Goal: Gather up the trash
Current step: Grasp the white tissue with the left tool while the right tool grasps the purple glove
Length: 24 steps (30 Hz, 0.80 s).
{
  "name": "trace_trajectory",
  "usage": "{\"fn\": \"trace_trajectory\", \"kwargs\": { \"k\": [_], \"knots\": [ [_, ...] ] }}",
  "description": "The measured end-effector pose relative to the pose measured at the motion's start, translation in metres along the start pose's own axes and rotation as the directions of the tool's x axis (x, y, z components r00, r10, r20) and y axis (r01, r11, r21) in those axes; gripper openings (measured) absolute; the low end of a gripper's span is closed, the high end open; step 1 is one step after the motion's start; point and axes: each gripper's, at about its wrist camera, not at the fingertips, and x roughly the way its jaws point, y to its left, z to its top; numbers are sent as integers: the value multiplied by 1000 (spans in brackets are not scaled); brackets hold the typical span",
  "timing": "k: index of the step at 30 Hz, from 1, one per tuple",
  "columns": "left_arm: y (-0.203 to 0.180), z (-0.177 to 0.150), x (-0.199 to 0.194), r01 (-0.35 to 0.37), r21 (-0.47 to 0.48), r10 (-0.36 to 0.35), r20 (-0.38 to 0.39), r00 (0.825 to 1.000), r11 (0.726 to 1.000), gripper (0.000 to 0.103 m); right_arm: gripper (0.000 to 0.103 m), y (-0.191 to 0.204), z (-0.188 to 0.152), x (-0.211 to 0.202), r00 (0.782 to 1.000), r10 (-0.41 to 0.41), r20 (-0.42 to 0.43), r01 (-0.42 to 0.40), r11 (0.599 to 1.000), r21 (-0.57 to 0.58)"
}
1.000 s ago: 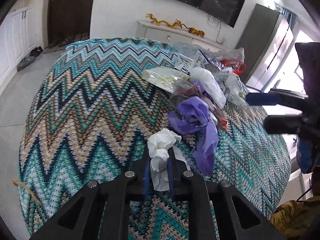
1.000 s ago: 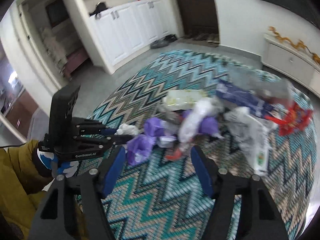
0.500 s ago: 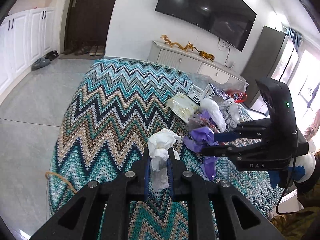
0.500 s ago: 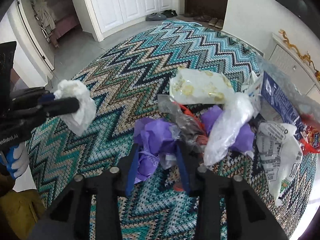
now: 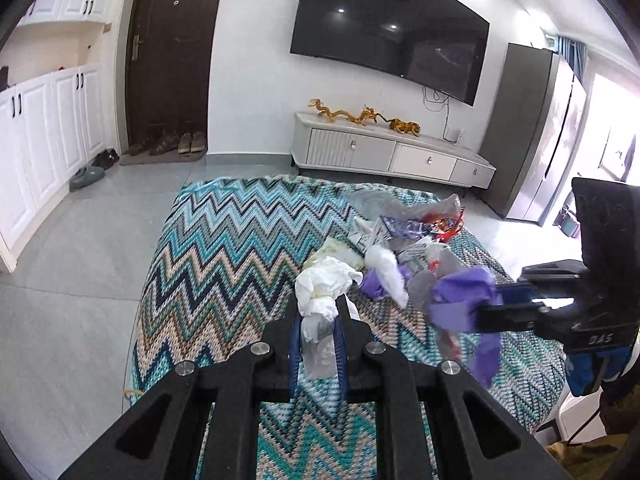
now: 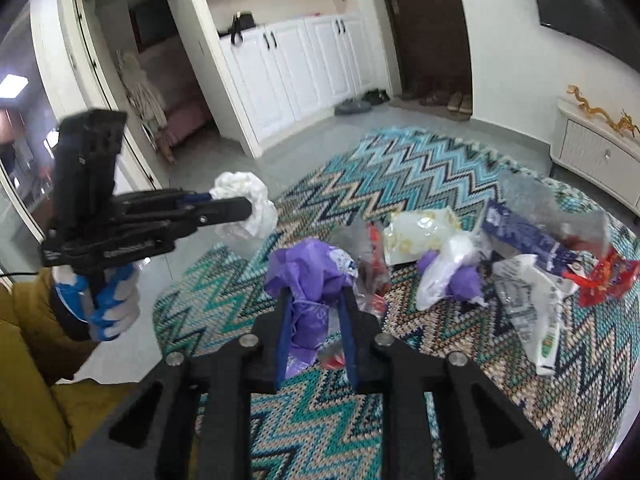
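Note:
My left gripper [image 5: 318,304] is shut on a crumpled white tissue [image 5: 326,284] and holds it up above the zigzag-patterned cloth [image 5: 224,248]. The right wrist view shows that same tissue [image 6: 248,200] in the air at the left. My right gripper [image 6: 316,296] is closing, its pads pressing on a purple plastic bag [image 6: 308,268] with a clear scrap hanging beside it. In the left wrist view the purple bag [image 5: 460,300] dangles clear of the cloth. A white bag [image 6: 444,268], a yellowish packet [image 6: 420,232], a blue wrapper [image 6: 520,236] and a red wrapper [image 6: 604,280] still lie on the cloth.
A white printed bag [image 6: 528,304] lies at the right of the trash heap. Grey tiled floor [image 5: 80,240] surrounds the cloth-covered surface. A low TV cabinet [image 5: 392,156] stands behind it, white cupboards [image 6: 304,64] and shoes [image 5: 176,144] to the left. A person's sleeve [image 6: 36,360] is at lower left.
My right gripper came down onto the heap, closed on the purple bag and raised it. The left gripper rose with the tissue, so more of the room shows behind.

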Motion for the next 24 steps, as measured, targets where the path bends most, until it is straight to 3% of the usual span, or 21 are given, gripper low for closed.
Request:
{"fn": "trace_trajectory", "kwargs": {
  "k": [5, 9, 14, 17, 20, 22, 24],
  "knots": [
    [-28, 14, 2, 17, 28, -17, -4, 1000, 999, 14, 21, -24, -14, -37, 997, 17, 74, -23, 996, 85],
    [-45, 17, 3, 30, 51, -29, -7, 1000, 998, 14, 21, -44, -36, -34, 1000, 6, 21, -9, 988, 154],
    [-49, 16, 0, 24, 55, -23, -6, 1000, 998, 14, 21, -54, -63, 18, 983, 144, -114, -114, 965, 236],
    [-40, 16, -3, -3, 46, 4, -7, 1000, 999, 14, 21, -49, -66, 42, 963, 230, -140, -190, 949, 251],
    [-31, 17, -5, -20, 36, 20, -5, 1000, 999, 14, 21, -40, -60, 49, 946, 296, -130, -261, 937, 231],
    [-27, 19, -5, -30, 28, 30, -1, 1000, 999, 14, 21, -36, -52, 43, 935, 345, -81, -321, 922, 218],
    [-25, 22, -5, -29, 22, 29, 3, 1000, 999, 14, 21, -35, -43, 33, 939, 342, -37, -328, 923, 204]
  ]
}}
